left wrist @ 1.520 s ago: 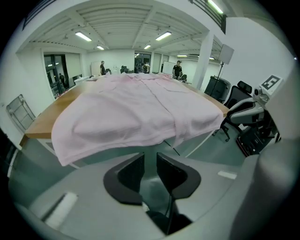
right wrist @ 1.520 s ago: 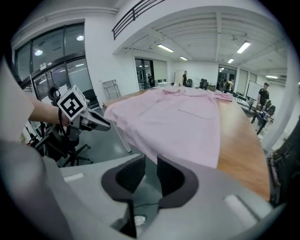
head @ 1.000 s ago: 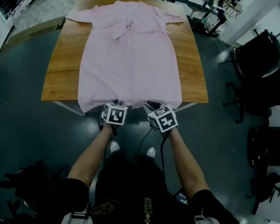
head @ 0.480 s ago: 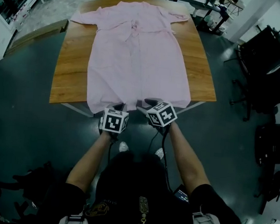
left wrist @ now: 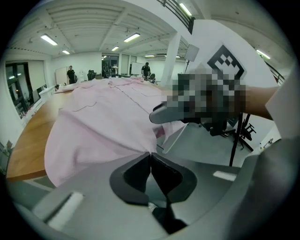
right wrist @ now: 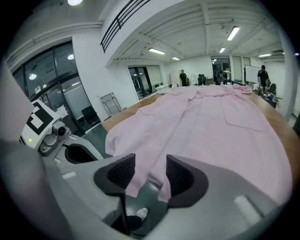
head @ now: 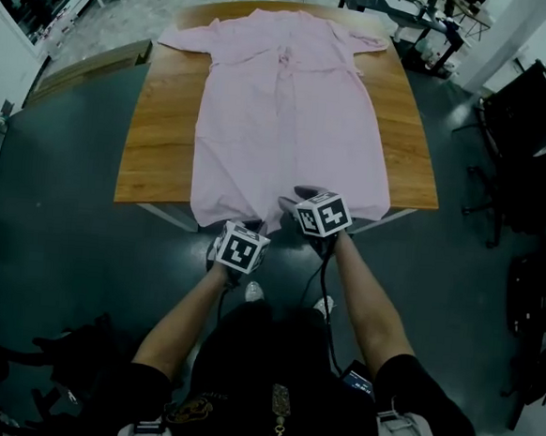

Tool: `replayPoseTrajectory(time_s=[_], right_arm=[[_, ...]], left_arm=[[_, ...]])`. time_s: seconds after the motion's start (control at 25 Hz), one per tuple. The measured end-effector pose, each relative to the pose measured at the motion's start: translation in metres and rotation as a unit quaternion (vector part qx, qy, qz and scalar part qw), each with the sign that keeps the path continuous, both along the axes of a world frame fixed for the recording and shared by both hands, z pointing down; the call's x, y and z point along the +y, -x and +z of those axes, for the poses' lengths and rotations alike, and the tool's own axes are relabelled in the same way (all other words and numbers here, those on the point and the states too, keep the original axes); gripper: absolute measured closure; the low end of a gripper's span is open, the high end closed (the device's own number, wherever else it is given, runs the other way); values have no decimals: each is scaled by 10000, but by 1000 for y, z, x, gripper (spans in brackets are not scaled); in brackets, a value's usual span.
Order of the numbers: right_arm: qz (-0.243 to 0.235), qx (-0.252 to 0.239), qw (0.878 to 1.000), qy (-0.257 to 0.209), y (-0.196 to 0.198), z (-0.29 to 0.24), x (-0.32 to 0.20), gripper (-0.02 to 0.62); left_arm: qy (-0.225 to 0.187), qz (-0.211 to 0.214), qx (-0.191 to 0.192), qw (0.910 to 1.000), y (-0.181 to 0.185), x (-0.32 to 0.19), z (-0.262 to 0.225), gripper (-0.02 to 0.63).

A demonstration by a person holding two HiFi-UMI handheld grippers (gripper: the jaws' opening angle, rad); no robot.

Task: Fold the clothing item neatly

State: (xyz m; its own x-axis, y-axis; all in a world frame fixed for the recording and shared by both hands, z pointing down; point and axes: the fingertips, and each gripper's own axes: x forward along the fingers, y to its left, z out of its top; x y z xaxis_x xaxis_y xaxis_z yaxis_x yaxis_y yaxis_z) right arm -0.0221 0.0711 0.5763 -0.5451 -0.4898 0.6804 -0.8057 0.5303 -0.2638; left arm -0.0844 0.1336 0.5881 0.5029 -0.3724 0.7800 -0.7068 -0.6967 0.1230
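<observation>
1. The worktop point(head: 161, 147) carries the pink dress point(head: 290, 120). It lies flat and lengthwise, with its sleeves at the far end and its bottom edge hanging just over the near edge.
2. No fold shows in the dress, so the step in hand looks like taking hold of the bottom edge for a first fold.
3. Both forearms reach forward side by side. The left point(head: 185, 314) stops just short of the worktop, and the right point(head: 365, 300) reaches slightly further.
4. The left claw point(left wrist: 151, 157) points downward and is closed, pinching the dress at its bottom edge.
5. The right claw point(right wrist: 151, 168) has just been opening, with a strip of the bottom edge point(right wrist: 143, 178) hanging loose between its jaws.
6. Next, the right claw probably needs to clamp that strip. Both could then lift together, level, towards the sleeves.
</observation>
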Motion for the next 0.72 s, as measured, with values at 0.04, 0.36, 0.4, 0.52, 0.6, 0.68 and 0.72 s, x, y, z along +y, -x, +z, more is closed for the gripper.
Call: replayPoseTrajectory(time_s=[0.04, 0.36, 0.4, 0.52, 0.6, 0.68, 0.72], right_arm=[[-8, 37, 10000, 12, 0, 1, 1, 388], [34, 188, 9998, 83, 2, 4, 1, 396], [30, 215, 9997, 80, 2, 3, -1, 397], [38, 301, 9995, 18, 4, -3, -7, 402], [63, 355, 9993, -58, 6, -11, -10, 407], [64, 392, 9991, -135, 9, -19, -14, 410], [55, 410, 9990, -162, 10, -21, -16, 411]], left_arm=[[46, 78, -30, 10000, 0, 3, 4, 592], [271, 117, -79, 9995, 22, 19, 22, 506], [249, 22, -29, 9997, 26, 18, 21, 506], [42, -350, 98, 9993, 45, 2, 9, 512], [-150, -665, 41, 9977, 65, -13, 3, 515], [-287, -1062, -131, 9938, 89, -27, 0, 515], [-320, -1264, -229, 9912, 101, -33, 0, 515]])
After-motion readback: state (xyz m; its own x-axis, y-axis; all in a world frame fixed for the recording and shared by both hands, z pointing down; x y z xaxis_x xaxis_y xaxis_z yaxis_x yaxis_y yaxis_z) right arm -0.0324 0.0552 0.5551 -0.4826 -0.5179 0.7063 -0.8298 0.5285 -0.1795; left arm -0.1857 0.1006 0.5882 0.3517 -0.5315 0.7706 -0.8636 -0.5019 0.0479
